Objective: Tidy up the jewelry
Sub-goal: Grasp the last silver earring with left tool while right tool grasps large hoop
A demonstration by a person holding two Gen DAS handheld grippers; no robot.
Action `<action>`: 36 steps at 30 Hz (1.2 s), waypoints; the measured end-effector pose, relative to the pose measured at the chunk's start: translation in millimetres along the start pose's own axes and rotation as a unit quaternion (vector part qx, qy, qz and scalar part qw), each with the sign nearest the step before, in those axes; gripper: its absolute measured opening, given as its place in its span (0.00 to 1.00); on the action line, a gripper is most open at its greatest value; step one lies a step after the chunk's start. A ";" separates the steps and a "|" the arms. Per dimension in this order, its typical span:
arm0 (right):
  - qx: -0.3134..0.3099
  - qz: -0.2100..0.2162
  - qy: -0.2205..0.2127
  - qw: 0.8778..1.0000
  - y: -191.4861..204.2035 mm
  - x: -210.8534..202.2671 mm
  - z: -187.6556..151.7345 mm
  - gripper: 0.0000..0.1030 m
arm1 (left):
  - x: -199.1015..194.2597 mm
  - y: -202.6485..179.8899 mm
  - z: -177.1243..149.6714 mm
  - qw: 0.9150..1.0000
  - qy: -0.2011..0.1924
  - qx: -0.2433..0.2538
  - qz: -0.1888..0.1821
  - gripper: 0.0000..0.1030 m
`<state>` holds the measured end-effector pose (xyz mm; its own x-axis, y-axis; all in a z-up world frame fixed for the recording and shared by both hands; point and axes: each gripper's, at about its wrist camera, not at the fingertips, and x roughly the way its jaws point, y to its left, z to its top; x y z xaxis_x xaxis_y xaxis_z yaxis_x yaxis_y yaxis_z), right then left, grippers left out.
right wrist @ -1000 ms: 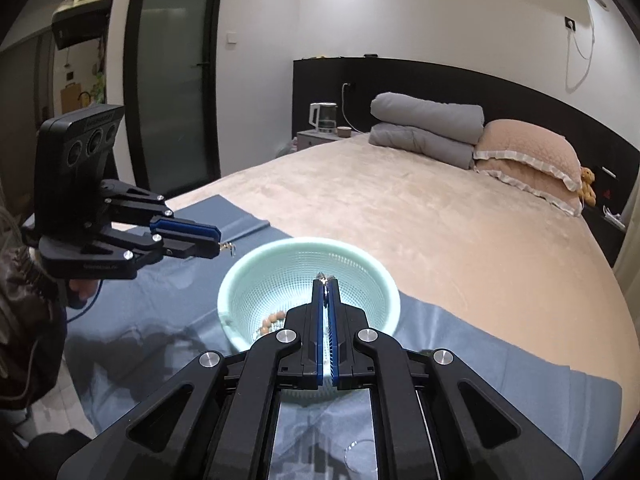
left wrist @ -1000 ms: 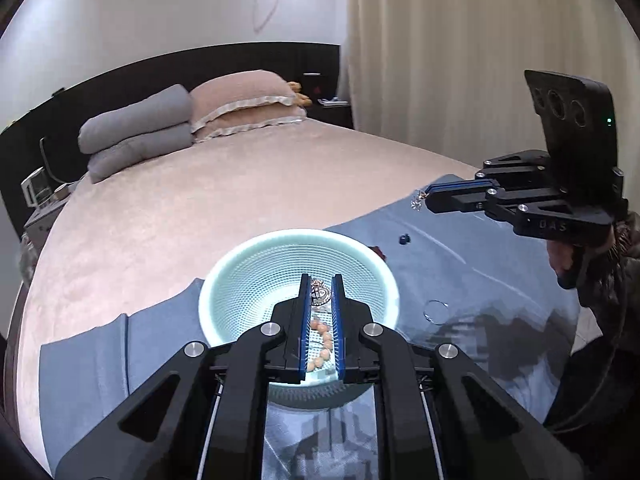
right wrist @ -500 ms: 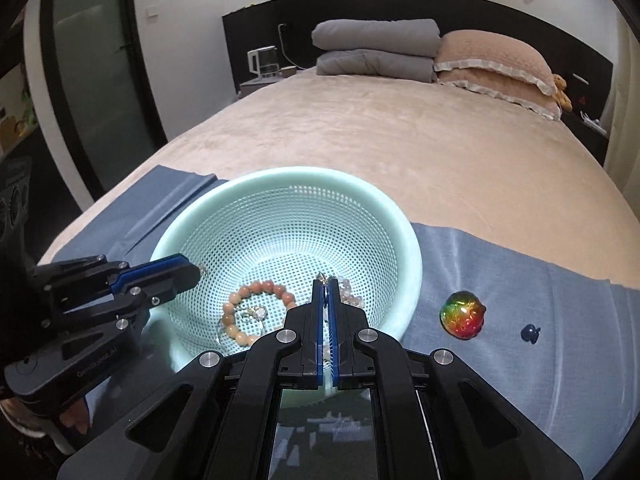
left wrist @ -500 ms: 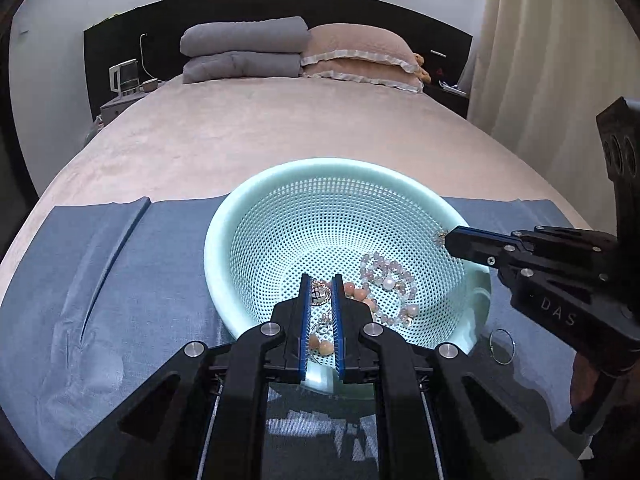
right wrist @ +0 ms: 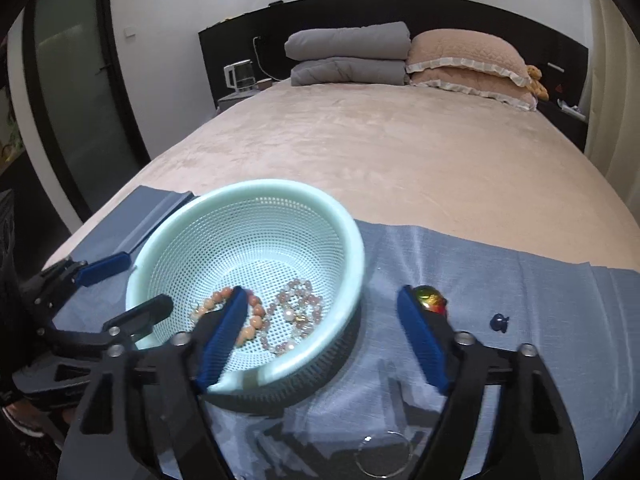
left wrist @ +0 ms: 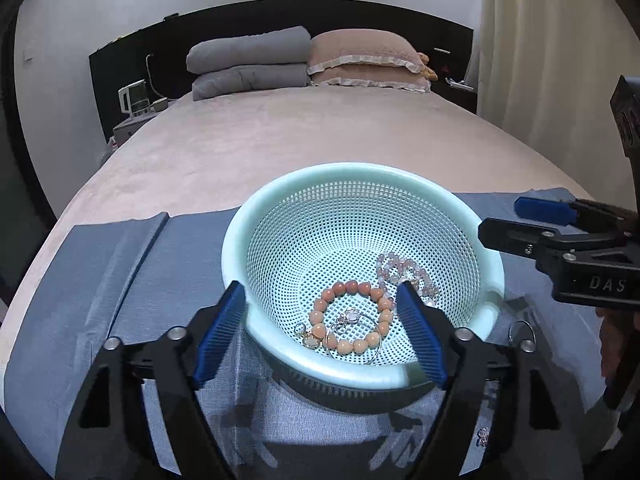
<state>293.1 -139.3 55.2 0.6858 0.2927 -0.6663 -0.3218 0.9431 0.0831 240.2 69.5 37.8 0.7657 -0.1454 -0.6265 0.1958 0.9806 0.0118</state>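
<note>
Two bead bracelets lie in the bottom of the mint basket: a peach bead bracelet and a paler pink bead bracelet just beside it. Small metallic pieces, too tangled to name, sit inside and against the peach ring. The basket stands on a blue cloth spread across the foot edge of the bed. On the cloth, near the basket, lie a multicoloured bead, partly hidden behind a finger, and a small dark blue piece. A thin ring lies at the cloth's near edge, partly cut off by the gripper frame. Left gripper hangs over the basket's near rim, jaws spread wide and empty. Right gripper likewise stands spread, holding nothing.
</note>
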 end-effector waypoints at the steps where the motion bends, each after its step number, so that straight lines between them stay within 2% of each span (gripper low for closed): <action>1: -0.010 -0.007 -0.006 1.000 -3.2 -6.5 -1.9 0.87 | -5.2 -0.4 -2.0 1.000 -0.006 0.012 -0.012 0.95; 4: -0.037 -0.002 0.003 0.999 -18.0 -20.3 -15.5 0.87 | -21.4 -8.9 -11.0 0.995 -0.015 0.067 -0.071 0.94; 6: -0.047 0.016 0.009 0.999 -28.4 -25.4 -34.5 0.87 | -29.9 -17.6 -18.2 0.987 -0.014 0.114 -0.110 0.94; 10: -0.055 0.033 0.050 0.997 -45.0 -19.0 -76.6 0.87 | -39.5 -41.7 -37.7 0.963 0.004 0.197 -0.183 0.94; 14: -0.073 0.025 0.083 0.994 -47.1 -10.0 -101.5 0.87 | -38.6 -64.2 -60.9 0.931 0.024 0.256 -0.261 0.94; 17: -0.097 0.020 0.083 0.992 -42.0 -8.4 -105.3 0.87 | -26.1 -75.1 -72.8 0.919 0.050 0.274 -0.280 0.94; 21: -0.109 0.022 0.082 0.990 -35.4 -3.3 -109.9 0.87 | -8.6 -84.3 -80.2 0.914 0.074 0.276 -0.287 0.94; 23: -0.112 0.024 0.081 0.990 -33.4 0.3 -111.7 0.87 | -4.4 -87.3 -82.6 0.915 0.077 0.274 -0.285 0.94; 26: -0.110 0.000 0.084 0.990 -29.1 12.3 -113.9 0.87 | 5.4 -90.1 -83.4 0.917 0.082 0.267 -0.285 0.94; 29: -0.084 0.007 0.095 0.992 -34.3 21.5 -113.0 0.87 | 13.9 -90.9 -85.6 0.922 0.082 0.257 -0.279 0.94; 30: -0.074 0.012 0.099 0.992 -36.8 23.1 -112.7 0.87 | 16.1 -91.6 -85.8 0.925 0.077 0.252 -0.274 0.93; 32: -0.067 0.010 0.106 0.992 -37.8 26.5 -113.6 0.86 | 25.7 -91.8 -86.1 0.926 0.099 0.234 -0.280 0.78; 36: -0.064 0.003 0.119 0.991 -35.6 28.0 -114.9 0.84 | 29.0 -94.0 -91.7 0.929 0.096 0.226 -0.278 0.74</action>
<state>248.7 -182.8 -51.6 0.5154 0.2385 -0.8231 -0.4158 0.9095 0.0032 187.8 -14.8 -53.0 0.3543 -0.5433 -0.7611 0.7979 0.6001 -0.0570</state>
